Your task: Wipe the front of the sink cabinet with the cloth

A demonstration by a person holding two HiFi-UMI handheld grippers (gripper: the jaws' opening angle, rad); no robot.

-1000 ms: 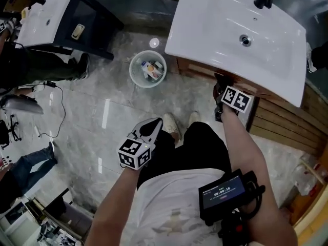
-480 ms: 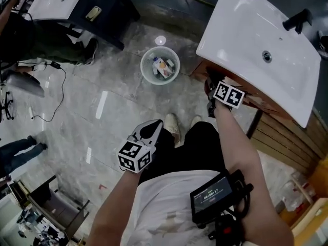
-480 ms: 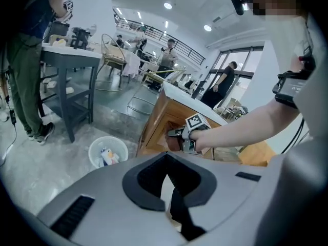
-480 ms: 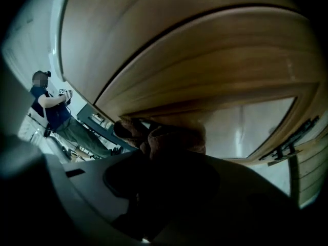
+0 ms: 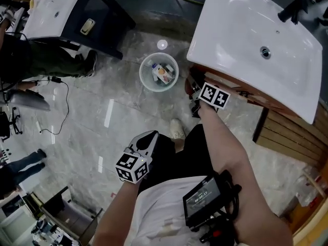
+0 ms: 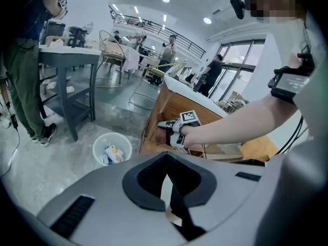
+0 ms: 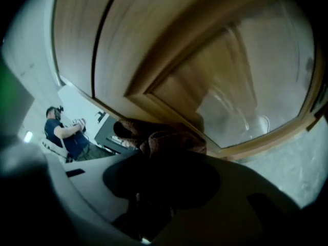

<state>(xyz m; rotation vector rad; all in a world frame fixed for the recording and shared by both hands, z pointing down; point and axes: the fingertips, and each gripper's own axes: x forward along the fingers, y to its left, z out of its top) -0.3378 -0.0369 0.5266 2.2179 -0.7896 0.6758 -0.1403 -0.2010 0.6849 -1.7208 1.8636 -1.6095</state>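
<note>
Closest in, there's a small screen unit (image 5: 203, 201) strapped on the right forearm; that arm is stretched forward and up toward the sink cabinet (image 7: 205, 50). The left arm is bent and tucked low by the thigh, well short of the cabinet; the left gripper (image 5: 150, 136) just hangs there pointing at it, jaws drawn together with only a thin sliver between them and nothing in them.

Further out, the right gripper (image 5: 197, 89) is up against the cabinet's left end, just under the lip of the white sink (image 5: 241, 19); it's clamped on the brown cloth (image 7: 169, 140). The bunched cloth sticks out past the jaws and is pressed on the wood front, right at the framed edge of a door panel; the marker cube faces up and the wrist looks pretty straight.

Just left of the cabinet, on the marble floor, sits a round white bin (image 5: 144, 65) with some rubbish in it; way past that, far left of the cabinet, there's a dark stand (image 5: 100, 14) with another white basin (image 5: 51, 9) on top, and somebody's legs next to it.
</note>
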